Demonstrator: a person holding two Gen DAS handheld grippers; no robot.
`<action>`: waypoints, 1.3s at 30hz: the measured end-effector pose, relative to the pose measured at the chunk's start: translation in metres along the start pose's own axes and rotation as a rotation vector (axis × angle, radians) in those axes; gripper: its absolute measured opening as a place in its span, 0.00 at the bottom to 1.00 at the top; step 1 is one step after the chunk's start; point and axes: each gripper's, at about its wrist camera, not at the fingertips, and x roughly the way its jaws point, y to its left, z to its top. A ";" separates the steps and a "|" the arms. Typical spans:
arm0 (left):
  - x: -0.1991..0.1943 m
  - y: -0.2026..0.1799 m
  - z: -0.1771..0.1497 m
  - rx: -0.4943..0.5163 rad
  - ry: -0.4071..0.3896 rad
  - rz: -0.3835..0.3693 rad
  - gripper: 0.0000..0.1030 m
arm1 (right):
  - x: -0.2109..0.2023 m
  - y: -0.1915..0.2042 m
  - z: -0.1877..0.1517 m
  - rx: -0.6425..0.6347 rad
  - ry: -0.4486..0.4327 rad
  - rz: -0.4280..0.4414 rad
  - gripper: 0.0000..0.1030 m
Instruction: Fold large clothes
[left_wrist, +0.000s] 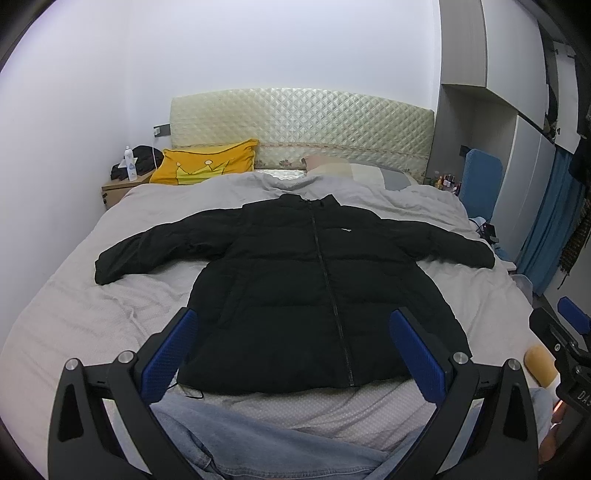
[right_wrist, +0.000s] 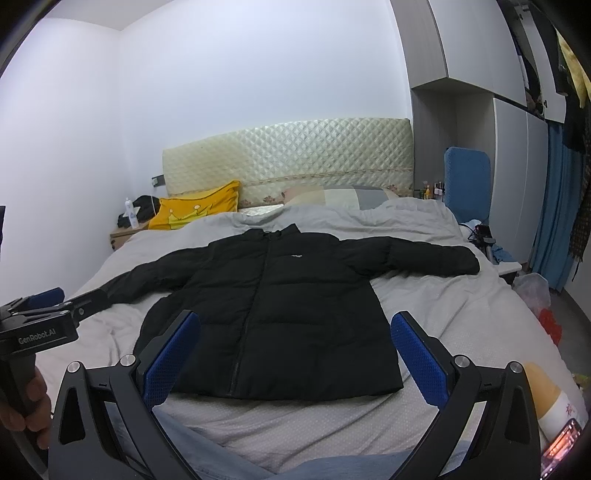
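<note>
A black puffer jacket (left_wrist: 295, 280) lies flat, front up and zipped, on the grey bed (left_wrist: 74, 302), sleeves spread out to both sides. It also shows in the right wrist view (right_wrist: 273, 306). My left gripper (left_wrist: 293, 325) is open and empty, held above the jacket's hem at the foot of the bed. My right gripper (right_wrist: 295, 328) is open and empty, also above the hem, to the right of the left one. The right gripper's body shows at the right edge of the left wrist view (left_wrist: 561, 339), and the left gripper's body at the left edge of the right wrist view (right_wrist: 37, 325).
A yellow pillow (left_wrist: 207, 166) and a patchwork pillow (left_wrist: 354, 171) lie by the quilted headboard (left_wrist: 303, 122). A nightstand (left_wrist: 118, 188) with a bottle stands at the left. A blue chair (right_wrist: 467, 181) and wardrobe stand at the right. Jeans (left_wrist: 258, 443) lie at the near edge, and a yellow-capped bottle (right_wrist: 546, 395).
</note>
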 end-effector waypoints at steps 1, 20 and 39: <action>0.000 0.001 -0.001 -0.001 0.000 -0.002 1.00 | 0.000 0.000 0.000 -0.001 0.000 0.000 1.00; -0.001 0.000 -0.005 -0.002 -0.005 -0.011 1.00 | 0.001 0.005 -0.002 -0.014 -0.004 -0.001 1.00; 0.033 0.012 0.000 -0.017 0.033 -0.011 1.00 | 0.032 -0.012 -0.005 0.014 0.027 0.001 1.00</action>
